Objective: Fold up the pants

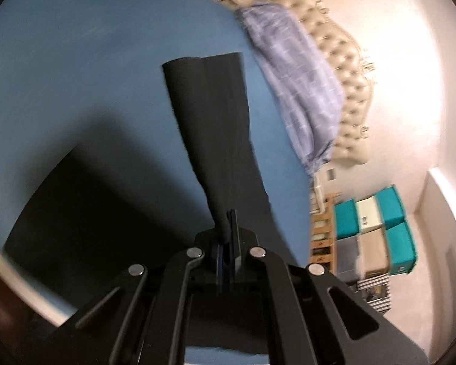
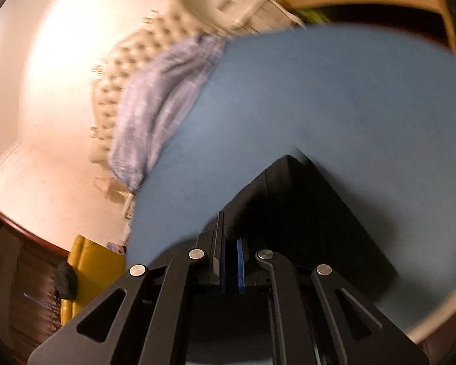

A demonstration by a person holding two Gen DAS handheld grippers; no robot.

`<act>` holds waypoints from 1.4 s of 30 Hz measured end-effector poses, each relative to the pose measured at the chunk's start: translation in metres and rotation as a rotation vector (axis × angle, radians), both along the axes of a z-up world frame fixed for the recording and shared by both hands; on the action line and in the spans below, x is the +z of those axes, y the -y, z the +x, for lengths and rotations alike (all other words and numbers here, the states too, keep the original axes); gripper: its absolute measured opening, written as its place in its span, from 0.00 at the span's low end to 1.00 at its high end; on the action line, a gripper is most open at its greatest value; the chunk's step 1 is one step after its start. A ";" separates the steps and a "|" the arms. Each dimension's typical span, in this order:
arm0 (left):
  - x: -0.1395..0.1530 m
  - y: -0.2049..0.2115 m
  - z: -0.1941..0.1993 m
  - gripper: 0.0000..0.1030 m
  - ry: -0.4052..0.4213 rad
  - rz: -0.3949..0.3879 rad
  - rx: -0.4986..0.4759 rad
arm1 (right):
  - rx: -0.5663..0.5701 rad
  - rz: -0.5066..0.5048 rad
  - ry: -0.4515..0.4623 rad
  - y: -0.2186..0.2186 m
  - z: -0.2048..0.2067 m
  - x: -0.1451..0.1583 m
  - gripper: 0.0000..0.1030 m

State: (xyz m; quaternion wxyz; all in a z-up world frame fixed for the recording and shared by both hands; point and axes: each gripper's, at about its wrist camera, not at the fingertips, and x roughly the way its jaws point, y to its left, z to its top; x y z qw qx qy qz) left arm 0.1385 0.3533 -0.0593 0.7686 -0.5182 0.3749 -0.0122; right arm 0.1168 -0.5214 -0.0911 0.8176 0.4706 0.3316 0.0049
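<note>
Left gripper [image 1: 229, 222] pinches black pants [image 1: 209, 121]; right gripper [image 2: 228, 243] likewise.

Lilac blanket [image 1: 295, 85] beside tufted headboard [image 1: 346, 91]; teal boxes [image 1: 392, 231].

Both grippers clamping cloth, raised above the surface.

The left gripper [image 1: 229, 222] is pinching with its jaws drawn tight together; the black pants [image 1: 209, 115] are hanging stretched from between its fingertips, so this gripper is sitting lifted, looking down along the fabric. The right gripper [image 2: 228, 237] is also closing its jaws nearly together, a blue pad [image 2: 239, 266] showing in the narrow slit, and dark cloth of the pants is running straight out from its tips. Both views are motion-blurred. Linkage arms on both are folding inward. No hand or sleeve is showing.
</note>
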 end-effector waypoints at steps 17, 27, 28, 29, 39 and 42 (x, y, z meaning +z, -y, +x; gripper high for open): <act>-0.132 -0.049 -0.093 0.40 0.023 -0.215 0.188 | -0.030 0.043 -0.133 -0.002 -0.034 -0.085 0.28; -0.127 -0.056 -0.107 0.03 -0.027 -0.155 0.230 | 0.001 -0.076 -0.134 -0.008 -0.032 -0.064 0.06; -0.122 -0.056 -0.107 0.03 -0.021 -0.156 0.235 | 0.004 -0.073 -0.132 -0.008 -0.032 -0.059 0.06; -0.118 -0.056 -0.109 0.03 -0.017 -0.151 0.233 | 0.006 -0.071 -0.129 -0.008 -0.032 -0.056 0.05; -0.113 -0.058 -0.113 0.03 -0.046 -0.161 0.240 | 0.026 -0.055 -0.149 -0.004 -0.033 -0.044 0.05; -0.103 -0.056 -0.116 0.03 -0.021 -0.166 0.252 | 0.022 -0.052 -0.160 -0.005 -0.032 -0.044 0.05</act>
